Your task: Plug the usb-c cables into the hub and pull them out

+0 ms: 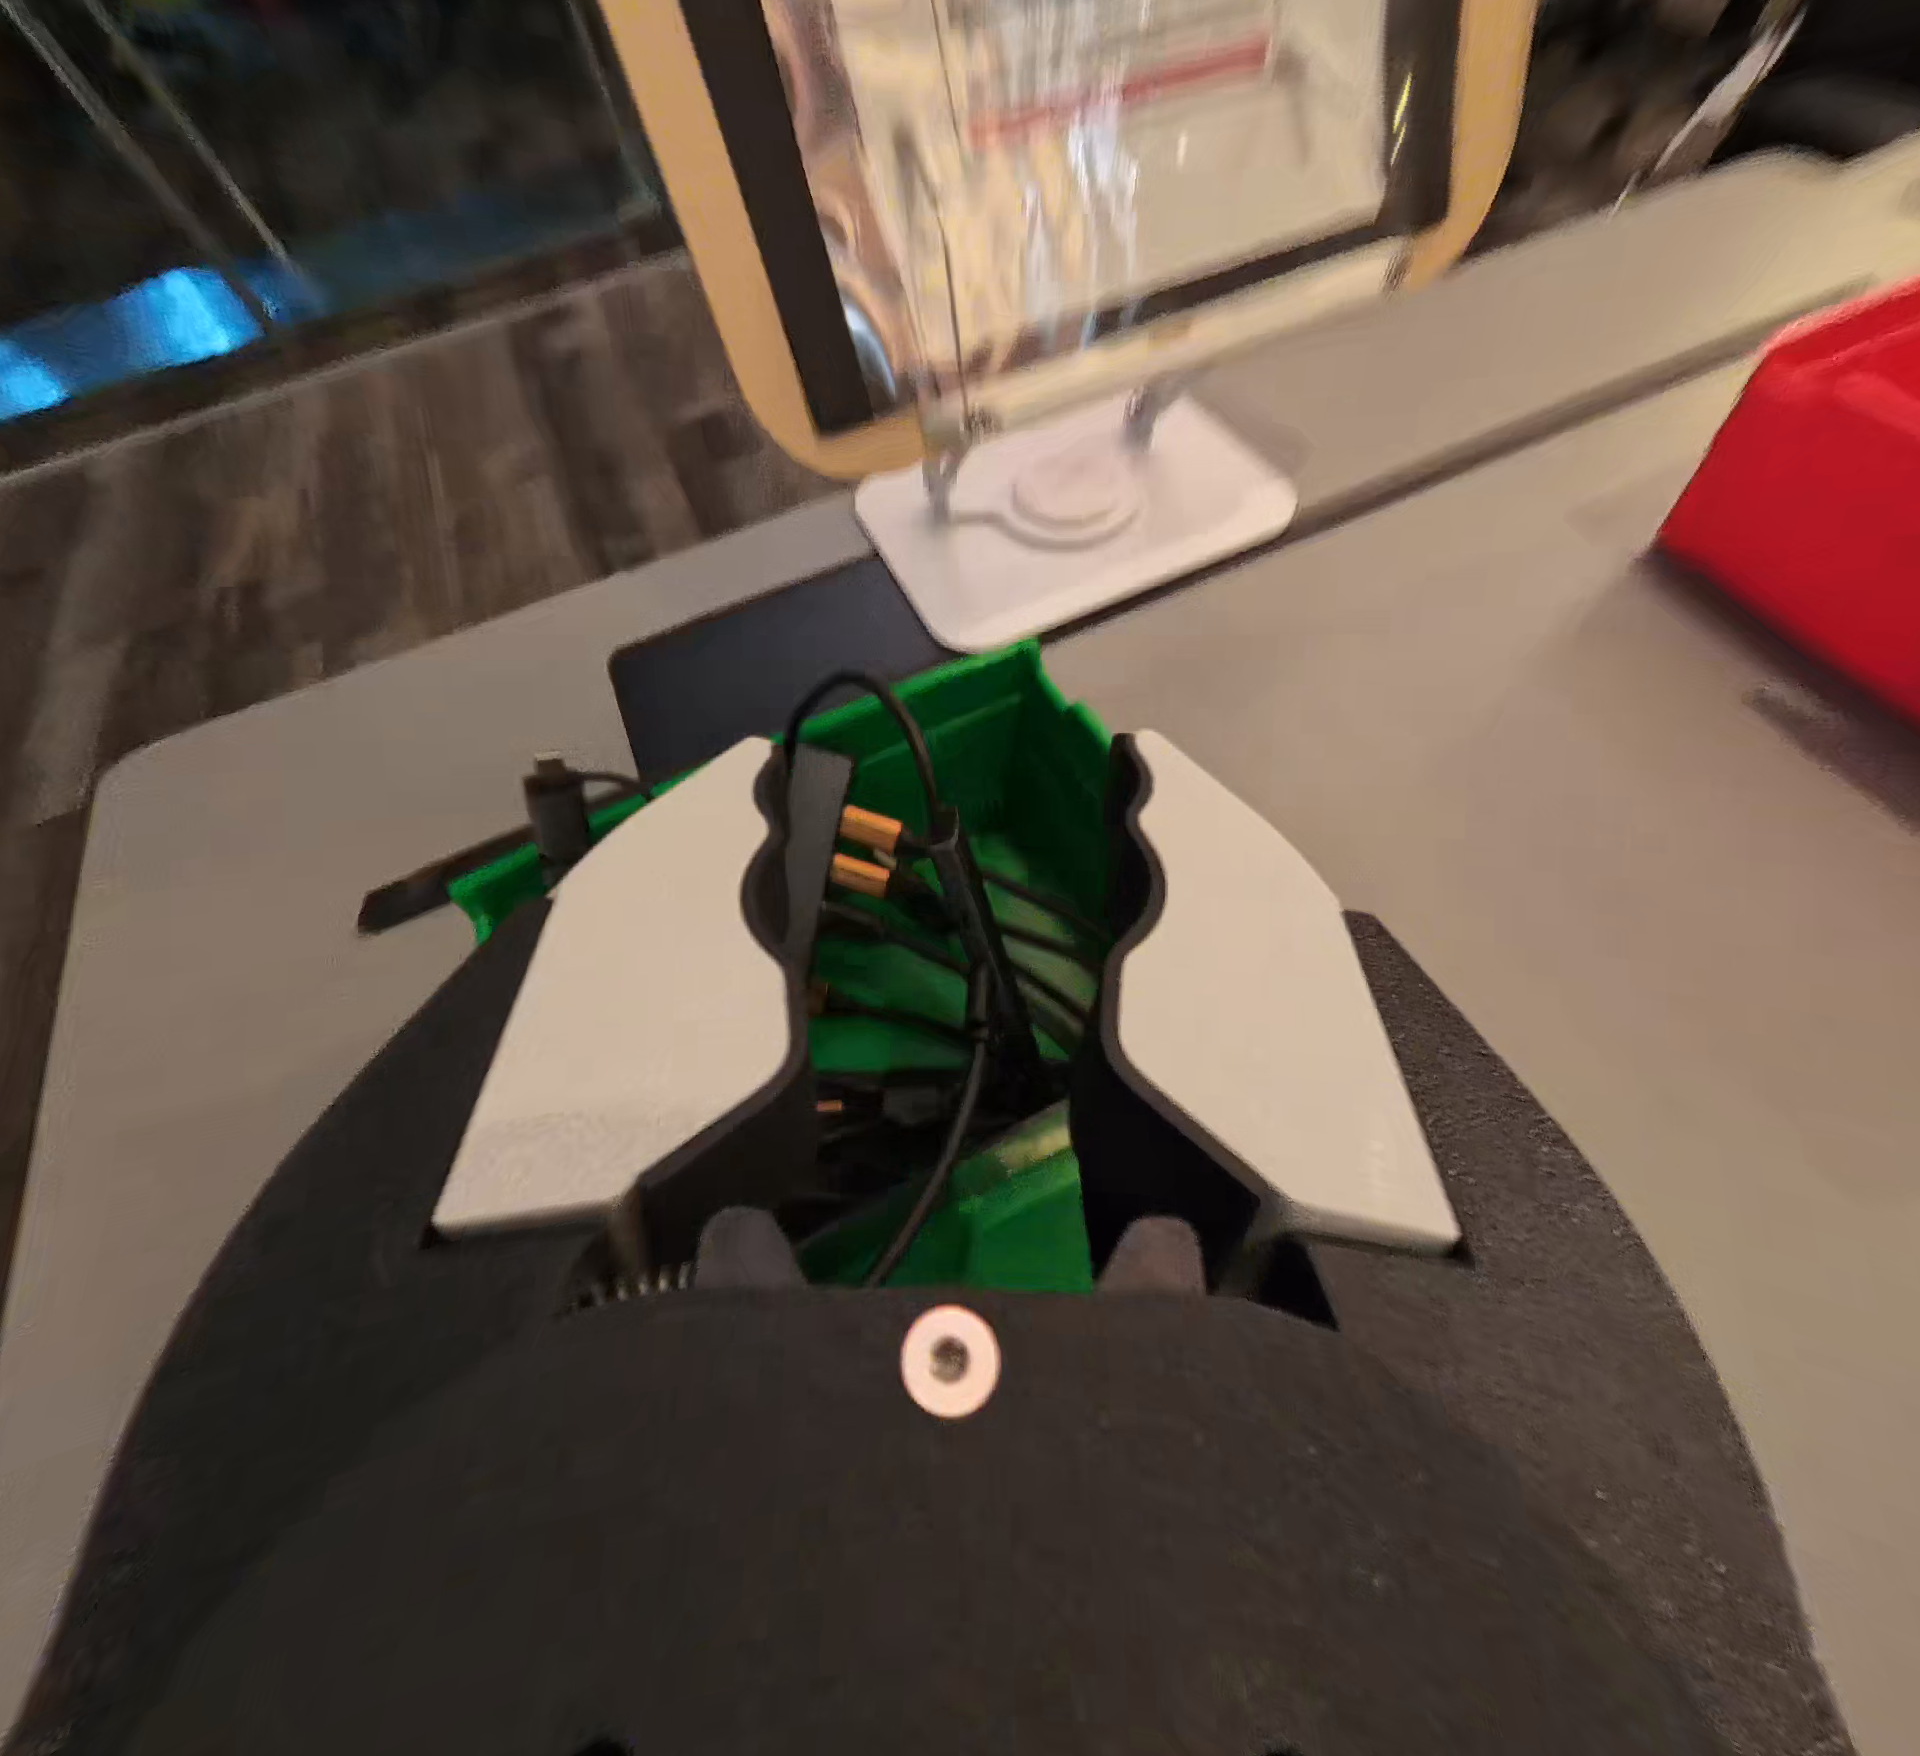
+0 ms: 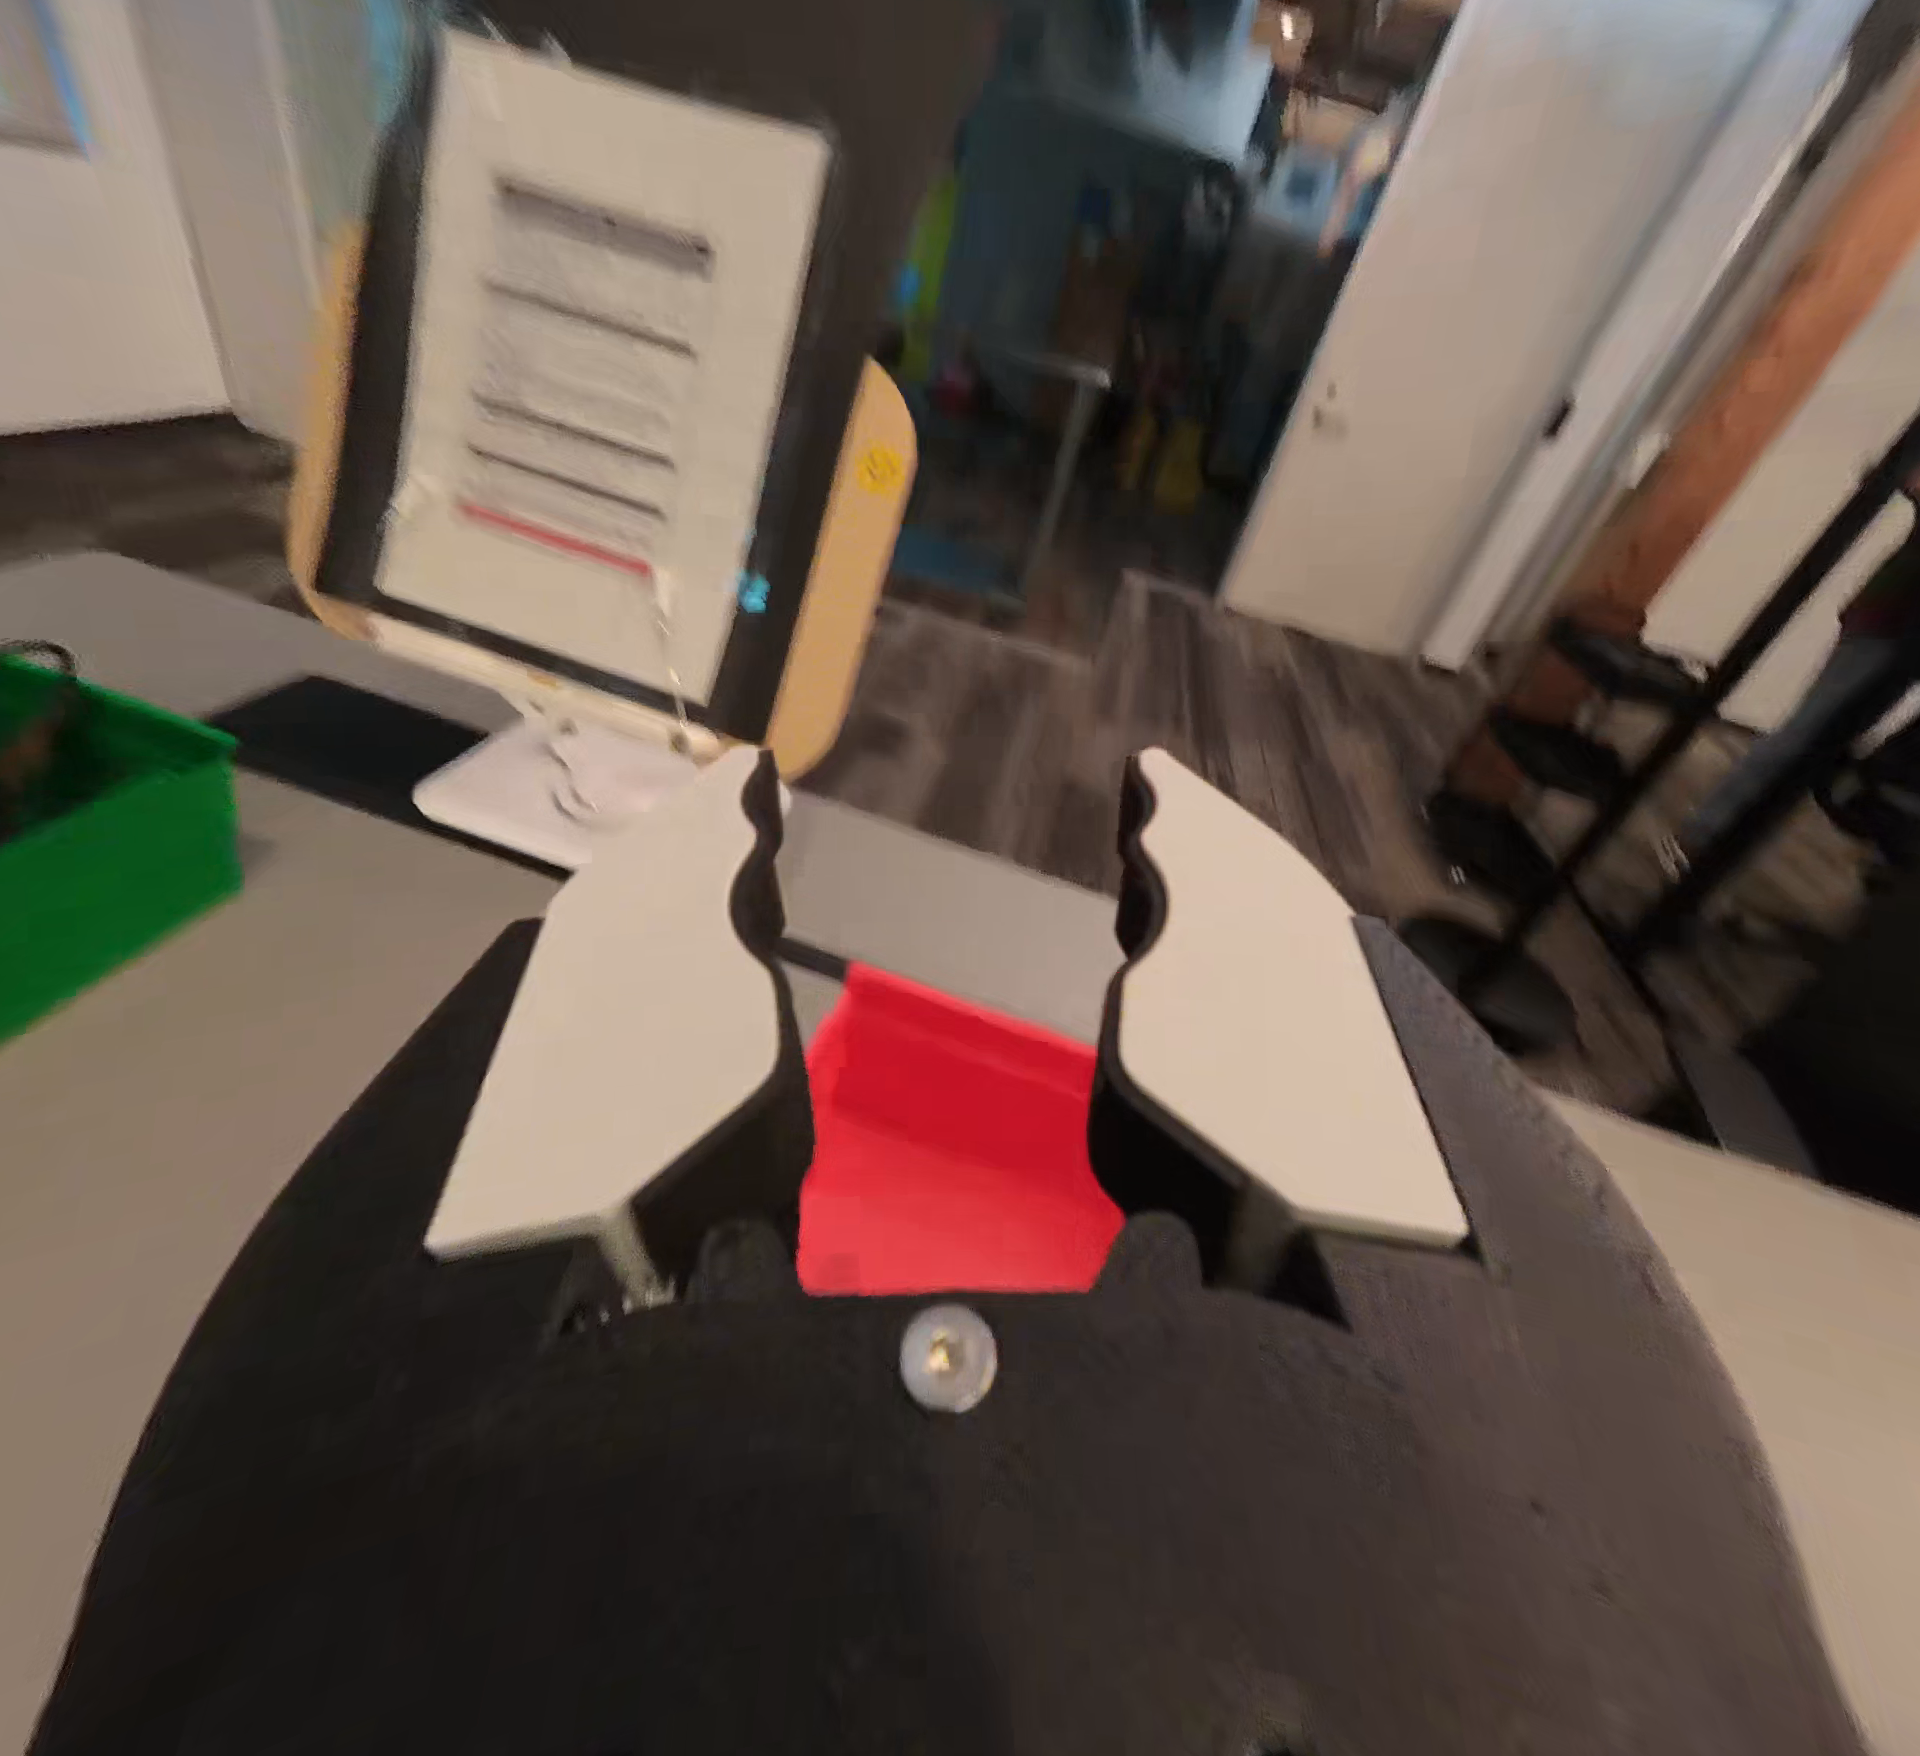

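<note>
Left wrist view: our left gripper (image 1: 945,833) hangs spread above the green bin (image 1: 977,750); tangled cables (image 1: 997,968) there could snag. Right gripper (image 2: 951,865) spread, empty.

Office: grey table (image 1: 1351,771), white doors (image 2: 1455,304).

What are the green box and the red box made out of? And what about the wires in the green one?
The green box looks like matte plastic, maybe 3D-printed: fine ridges line its inner walls. The red box looks like the same kind of plastic, though blur hides detail. The wires seem rubbery black with shiny gold-coloured metal plugs.
</note>
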`<state>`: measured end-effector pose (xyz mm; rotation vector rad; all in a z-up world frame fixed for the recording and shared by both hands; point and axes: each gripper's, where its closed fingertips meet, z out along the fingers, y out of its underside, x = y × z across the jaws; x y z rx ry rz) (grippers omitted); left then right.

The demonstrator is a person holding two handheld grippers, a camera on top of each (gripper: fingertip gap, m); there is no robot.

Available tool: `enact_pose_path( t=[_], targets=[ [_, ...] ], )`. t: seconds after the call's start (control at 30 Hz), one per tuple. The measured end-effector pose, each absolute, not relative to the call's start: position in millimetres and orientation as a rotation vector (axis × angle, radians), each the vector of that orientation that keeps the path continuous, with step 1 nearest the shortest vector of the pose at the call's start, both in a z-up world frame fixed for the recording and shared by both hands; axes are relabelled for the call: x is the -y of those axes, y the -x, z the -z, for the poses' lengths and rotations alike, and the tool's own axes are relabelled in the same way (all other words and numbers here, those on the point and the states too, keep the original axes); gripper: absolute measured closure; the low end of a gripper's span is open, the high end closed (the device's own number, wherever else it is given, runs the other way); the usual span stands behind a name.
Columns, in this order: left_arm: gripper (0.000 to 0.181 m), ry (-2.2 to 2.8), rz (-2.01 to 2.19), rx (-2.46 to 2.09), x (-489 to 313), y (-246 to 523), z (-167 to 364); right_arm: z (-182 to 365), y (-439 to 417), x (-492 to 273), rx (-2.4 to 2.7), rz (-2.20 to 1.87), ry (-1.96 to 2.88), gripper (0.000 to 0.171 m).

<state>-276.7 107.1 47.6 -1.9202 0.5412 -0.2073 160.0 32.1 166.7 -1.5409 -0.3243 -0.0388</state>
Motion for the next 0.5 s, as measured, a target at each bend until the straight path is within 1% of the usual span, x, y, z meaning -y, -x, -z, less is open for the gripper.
enact_pose_path(
  t=[0.07,0.13,0.2,0.27,0.37,0.43,0.5],
  targets=[
    [0.122,2.032,0.164,-0.581,-112,271,-25,-178,-140,-33,0.344,0.032,1.487,0.108],
    [0.127,2.108,0.17,-0.617,-115,267,-7,-178,-126,-37,0.365,0.033,1.462,0.108],
    [0.134,2.161,0.133,-0.659,-119,268,8,-167,-116,-40,0.376,-0.001,1.452,0.109],
    [0.138,2.214,0.056,-0.688,-122,273,20,-161,-107,-48,0.41,-0.03,1.413,0.117],
    [0.146,2.241,-0.027,-0.703,-129,279,28,-136,-109,-65,0.449,-0.005,1.526,0.117],
    [0.153,2.268,0.032,-0.693,-131,273,34,-126,-110,-72,0.477,0.016,1.551,0.117],
    [0.153,2.353,0.09,-0.672,-129,270,47,-118,-109,-76,0.495,0.03,1.578,0.117]
  ],
)
